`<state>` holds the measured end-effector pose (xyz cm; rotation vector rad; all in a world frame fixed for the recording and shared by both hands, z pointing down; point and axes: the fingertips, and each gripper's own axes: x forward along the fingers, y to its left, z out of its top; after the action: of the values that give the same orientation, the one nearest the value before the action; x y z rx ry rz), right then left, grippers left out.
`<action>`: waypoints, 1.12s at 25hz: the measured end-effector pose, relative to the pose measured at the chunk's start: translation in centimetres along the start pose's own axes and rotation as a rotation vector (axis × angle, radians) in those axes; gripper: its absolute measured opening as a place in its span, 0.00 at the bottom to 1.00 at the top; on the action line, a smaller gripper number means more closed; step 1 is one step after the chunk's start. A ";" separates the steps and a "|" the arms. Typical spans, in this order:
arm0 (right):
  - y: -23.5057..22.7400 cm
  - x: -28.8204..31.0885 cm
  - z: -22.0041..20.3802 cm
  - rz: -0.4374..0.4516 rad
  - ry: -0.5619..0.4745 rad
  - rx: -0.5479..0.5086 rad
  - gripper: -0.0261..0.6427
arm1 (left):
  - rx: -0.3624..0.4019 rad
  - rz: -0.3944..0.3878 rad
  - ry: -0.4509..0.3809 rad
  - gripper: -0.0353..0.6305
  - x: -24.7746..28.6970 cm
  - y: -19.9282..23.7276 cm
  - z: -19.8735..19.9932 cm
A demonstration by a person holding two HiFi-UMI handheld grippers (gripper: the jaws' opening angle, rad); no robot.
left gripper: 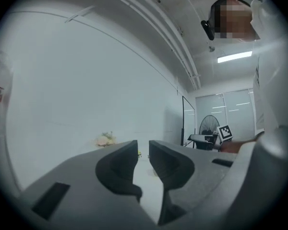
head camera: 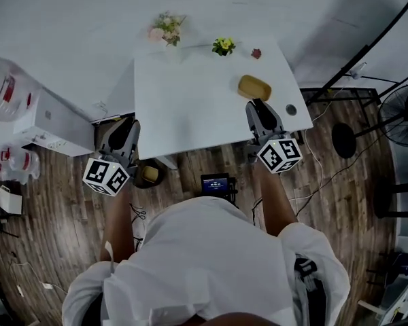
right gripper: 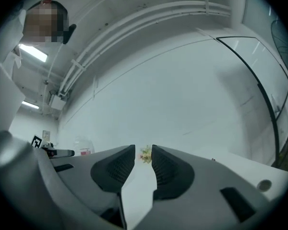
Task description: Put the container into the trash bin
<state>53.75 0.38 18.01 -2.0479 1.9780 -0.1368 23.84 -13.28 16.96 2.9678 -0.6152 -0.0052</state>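
Observation:
A yellowish-brown container (head camera: 253, 87) lies on the white table (head camera: 190, 107), near its right side. My right gripper (head camera: 254, 104) hovers over the table just in front of the container without touching it. Its jaws stand a narrow gap apart with nothing between them (right gripper: 143, 155). My left gripper (head camera: 126, 126) sits at the table's front left corner, also slightly open and empty (left gripper: 143, 150). A small dark round bin (head camera: 149, 174) stands on the floor under the table's front edge. The container does not show in either gripper view.
Pink flowers (head camera: 167, 28), yellow flowers (head camera: 224, 45) and a small red thing (head camera: 256, 53) sit at the table's far edge. A white box (head camera: 51, 121) and water bottles (head camera: 7, 90) stand to the left. A fan (head camera: 406, 114) and cables lie to the right.

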 end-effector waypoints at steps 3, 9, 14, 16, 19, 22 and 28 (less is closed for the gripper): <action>-5.6 0.6 0.1 -0.029 0.015 0.056 0.22 | 0.008 -0.018 0.009 0.17 5.8 -1.4 -0.3; -16.3 0.6 -2.1 -0.123 0.080 0.117 0.23 | 0.018 -0.076 0.060 0.17 14.3 -5.5 -2.8; -24.4 0.7 -5.3 -0.237 0.127 0.185 0.25 | 0.043 -0.124 0.125 0.17 19.0 -7.2 -4.5; -27.4 0.8 -7.4 -0.279 0.162 0.220 0.25 | 0.032 -0.126 0.150 0.17 20.1 -7.2 -5.5; -31.1 1.6 -10.9 -0.319 0.221 0.293 0.27 | 0.031 -0.123 0.186 0.17 21.4 -6.8 -6.7; -33.9 2.5 -14.8 -0.372 0.295 0.332 0.27 | 0.027 -0.094 0.210 0.17 21.7 -5.6 -7.5; -37.0 4.3 -21.4 -0.432 0.439 0.421 0.27 | -0.018 0.021 0.265 0.17 19.5 -1.8 -9.7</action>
<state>83.85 -6.36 47.88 -2.2356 1.4892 -1.0746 42.72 -18.33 26.80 2.8736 -0.6051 0.3754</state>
